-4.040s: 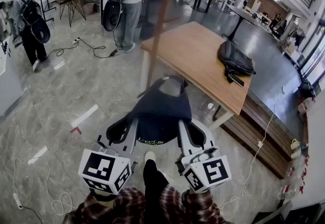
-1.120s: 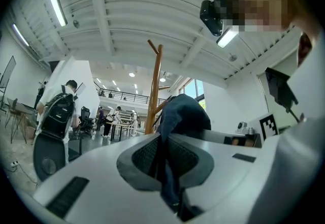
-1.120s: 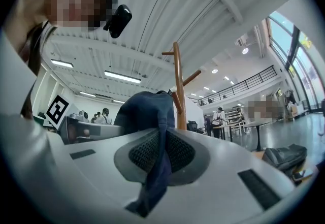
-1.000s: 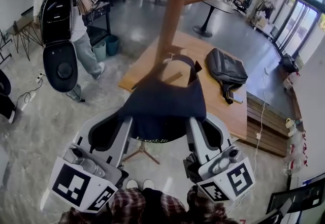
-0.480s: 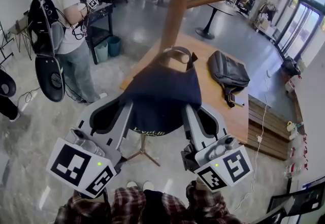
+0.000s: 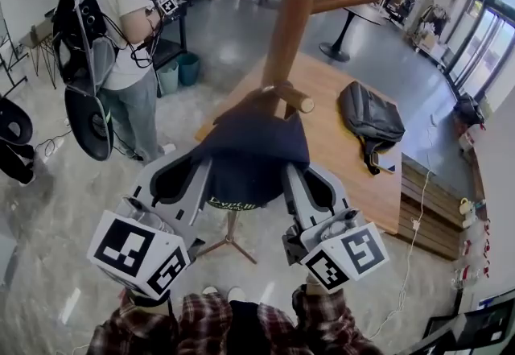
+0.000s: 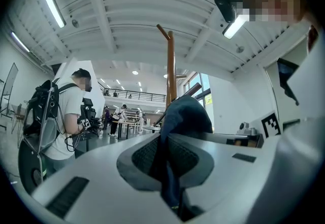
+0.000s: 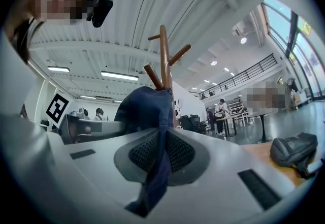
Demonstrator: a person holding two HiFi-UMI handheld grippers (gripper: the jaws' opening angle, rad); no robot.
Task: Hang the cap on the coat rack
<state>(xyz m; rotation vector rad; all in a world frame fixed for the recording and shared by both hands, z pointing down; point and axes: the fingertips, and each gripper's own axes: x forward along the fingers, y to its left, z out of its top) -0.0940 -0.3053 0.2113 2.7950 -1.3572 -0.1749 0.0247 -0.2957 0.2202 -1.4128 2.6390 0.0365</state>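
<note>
Lifted nearer to the pole than half a second before, left gripper (image 6: 201, 172) and right gripper (image 6: 296, 180) each clamped on one side of the dark blue cap (image 6: 253, 156), its top touching a short peg (image 6: 295, 98) of the wooden coat rack (image 6: 294, 7), wooden table (image 6: 342, 136) behind.

Head view: covered, cut off, unreadable
Rack (image 6: 291, 15) pole runs off the top edge; cap (image 6: 253, 156) hides the pole below the peg (image 6: 296, 98) and the peg's root. Can't tell if cap's strap sits over peg. Yellow print (image 6: 232, 204) on brim too small to read. Bystander (image 6: 121, 39) headless at top edge.
</note>
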